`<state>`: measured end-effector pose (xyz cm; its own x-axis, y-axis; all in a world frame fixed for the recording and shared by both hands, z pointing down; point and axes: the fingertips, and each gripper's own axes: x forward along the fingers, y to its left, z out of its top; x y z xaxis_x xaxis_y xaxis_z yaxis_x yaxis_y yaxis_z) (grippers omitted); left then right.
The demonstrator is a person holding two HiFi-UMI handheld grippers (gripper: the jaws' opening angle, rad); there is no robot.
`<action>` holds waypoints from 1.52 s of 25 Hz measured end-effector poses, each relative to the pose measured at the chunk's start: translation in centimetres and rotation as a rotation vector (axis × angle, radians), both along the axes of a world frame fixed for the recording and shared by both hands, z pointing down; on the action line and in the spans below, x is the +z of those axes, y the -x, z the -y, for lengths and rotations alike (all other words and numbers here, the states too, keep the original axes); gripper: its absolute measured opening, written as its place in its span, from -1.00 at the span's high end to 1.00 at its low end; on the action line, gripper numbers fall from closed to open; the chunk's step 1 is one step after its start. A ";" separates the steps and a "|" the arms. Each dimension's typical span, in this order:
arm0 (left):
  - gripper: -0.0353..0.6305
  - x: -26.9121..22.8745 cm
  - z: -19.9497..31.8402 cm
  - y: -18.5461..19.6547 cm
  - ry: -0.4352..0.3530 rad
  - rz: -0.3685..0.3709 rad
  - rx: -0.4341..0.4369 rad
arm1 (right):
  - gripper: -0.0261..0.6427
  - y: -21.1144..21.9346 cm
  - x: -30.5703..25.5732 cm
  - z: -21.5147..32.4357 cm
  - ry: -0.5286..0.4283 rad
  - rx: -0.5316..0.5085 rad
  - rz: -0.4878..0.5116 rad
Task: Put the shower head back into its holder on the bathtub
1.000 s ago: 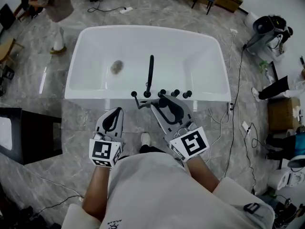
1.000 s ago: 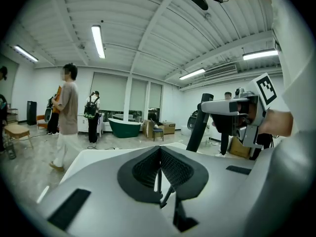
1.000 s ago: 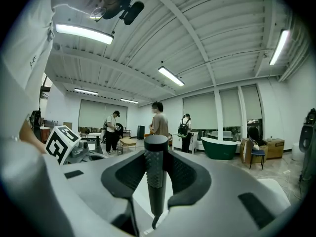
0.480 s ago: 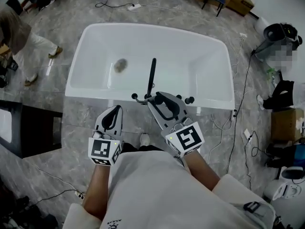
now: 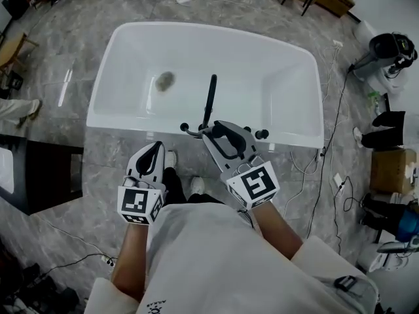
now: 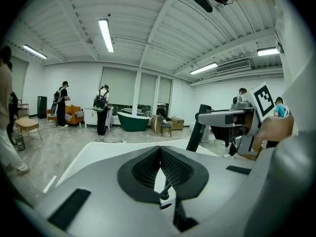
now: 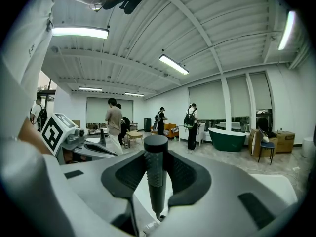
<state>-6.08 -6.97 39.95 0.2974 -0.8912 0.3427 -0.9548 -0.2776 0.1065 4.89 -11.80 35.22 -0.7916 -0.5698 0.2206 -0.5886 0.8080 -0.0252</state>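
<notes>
We are pinching the shower head (image 5: 211,100) upright in the right gripper (image 5: 213,129), its lower end hanging just over the bathtub (image 5: 294,139) rim. The left gripper (image 5: 156,152) is hanging pressed together and empty, farther off.

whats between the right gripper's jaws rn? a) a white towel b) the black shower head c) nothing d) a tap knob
b: the pads of the right gripper press on both sides of the black shower head.
</notes>
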 end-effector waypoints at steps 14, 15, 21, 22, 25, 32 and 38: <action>0.86 2.8 6.6 1.5 0.055 -0.016 0.151 | 0.50 1.9 5.1 4.3 0.106 0.119 -0.072; 0.86 3.0 7.0 1.5 0.060 -0.016 0.161 | 0.50 2.0 5.5 4.5 0.115 0.124 -0.076; 0.86 4.8 8.8 2.3 0.101 -0.037 0.232 | 0.50 4.2 8.2 5.2 0.152 0.126 -0.151; 0.86 5.1 9.1 2.5 0.107 -0.042 0.239 | 0.49 4.6 8.7 5.4 0.161 0.127 -0.163; 0.86 6.2 9.8 3.2 0.125 -0.052 0.249 | 0.50 5.2 10.5 5.8 0.200 0.138 -0.171; 0.86 9.2 10.1 4.2 0.173 -0.060 0.262 | 0.50 5.3 14.6 6.3 0.278 0.175 -0.204; 0.86 11.8 10.7 4.7 0.200 -0.063 0.262 | 0.50 6.2 18.0 6.9 0.314 0.158 -0.258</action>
<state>-10.79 -17.64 51.73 0.5335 -0.6986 0.4768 -0.8436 -0.4802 0.2403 -1.36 -18.71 53.18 -0.5963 -0.5529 0.5820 -0.7235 0.6843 -0.0912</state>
